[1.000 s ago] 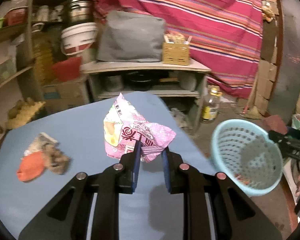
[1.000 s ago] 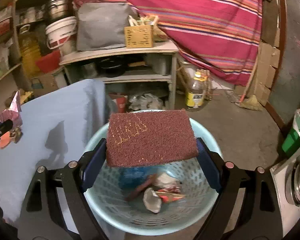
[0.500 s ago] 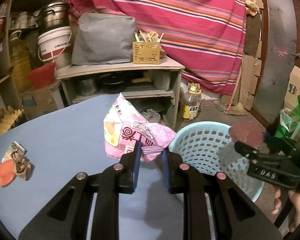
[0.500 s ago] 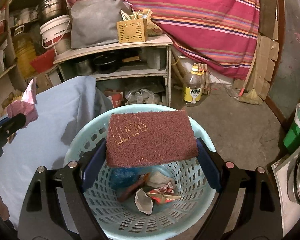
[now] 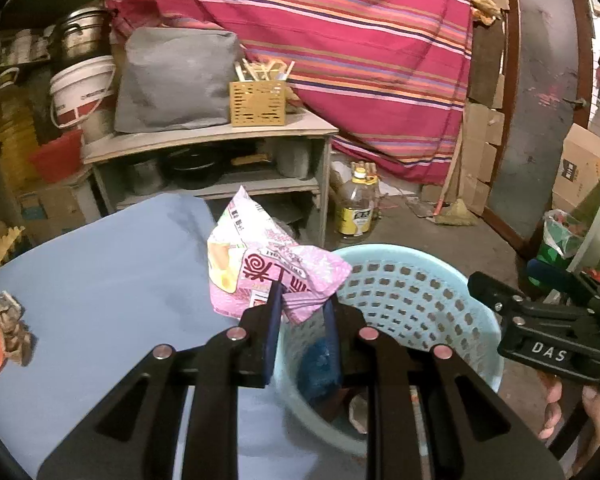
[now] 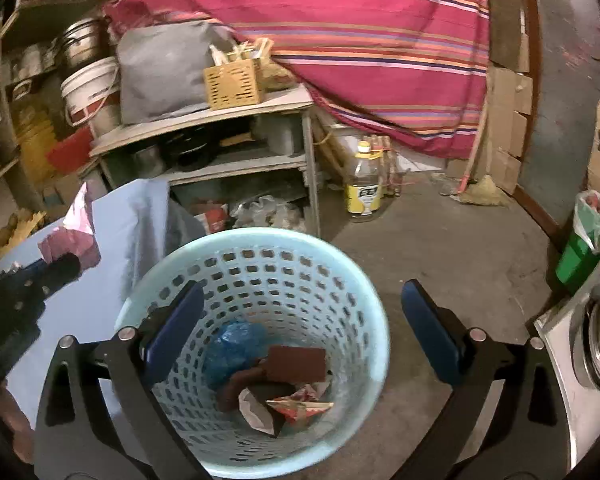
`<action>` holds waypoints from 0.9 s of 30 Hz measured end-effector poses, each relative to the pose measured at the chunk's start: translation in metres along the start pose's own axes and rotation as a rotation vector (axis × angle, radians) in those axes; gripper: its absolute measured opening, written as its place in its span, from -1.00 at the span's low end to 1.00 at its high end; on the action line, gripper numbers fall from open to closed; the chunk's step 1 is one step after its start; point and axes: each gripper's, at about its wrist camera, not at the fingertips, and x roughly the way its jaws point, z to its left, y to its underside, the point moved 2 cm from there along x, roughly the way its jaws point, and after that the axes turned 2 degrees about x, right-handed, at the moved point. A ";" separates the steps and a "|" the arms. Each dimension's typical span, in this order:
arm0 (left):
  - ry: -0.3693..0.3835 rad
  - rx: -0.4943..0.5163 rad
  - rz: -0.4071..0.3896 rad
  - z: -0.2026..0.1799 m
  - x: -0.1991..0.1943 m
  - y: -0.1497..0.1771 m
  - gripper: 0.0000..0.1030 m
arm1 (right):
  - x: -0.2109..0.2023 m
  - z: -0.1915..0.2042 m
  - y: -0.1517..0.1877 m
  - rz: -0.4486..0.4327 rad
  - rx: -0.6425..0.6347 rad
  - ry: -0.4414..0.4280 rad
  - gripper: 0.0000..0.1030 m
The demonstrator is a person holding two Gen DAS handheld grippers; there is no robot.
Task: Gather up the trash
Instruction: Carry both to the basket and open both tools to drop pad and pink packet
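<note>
My left gripper [image 5: 300, 300] is shut on a crumpled pink snack wrapper [image 5: 268, 268] and holds it at the left rim of the light blue perforated basket [image 5: 416, 300]. My right gripper [image 6: 300, 304] is open and empty above the same basket [image 6: 340, 280]. A dark red scouring pad [image 6: 296, 364] lies inside the basket with a blue bag [image 6: 232, 344] and scraps. The wrapper [image 6: 72, 236] and the left gripper [image 6: 24, 292] show at the left of the right wrist view. The right gripper [image 5: 548, 328] shows at the right of the left wrist view.
The blue table [image 5: 100, 280] holds an orange and brown scrap pile [image 5: 4, 336] at its left edge. A wooden shelf unit [image 5: 220, 148] stands behind. An oil bottle [image 5: 356, 208] stands on the concrete floor. A green bin [image 6: 580, 256] stands at the right.
My right gripper opened and the red pad dropped into the basket. My left gripper carried the pink wrapper right, up to the basket's rim.
</note>
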 end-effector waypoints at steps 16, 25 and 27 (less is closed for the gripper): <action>0.041 -0.020 0.121 -0.022 0.052 0.013 0.22 | 0.001 -0.029 0.006 0.019 0.056 0.017 0.88; 0.016 -0.052 0.121 0.002 0.038 0.018 0.53 | 0.004 -0.025 0.006 0.025 0.048 0.019 0.88; 0.016 -0.078 0.117 0.018 0.029 0.021 0.55 | 0.004 -0.021 0.005 0.025 0.043 0.017 0.90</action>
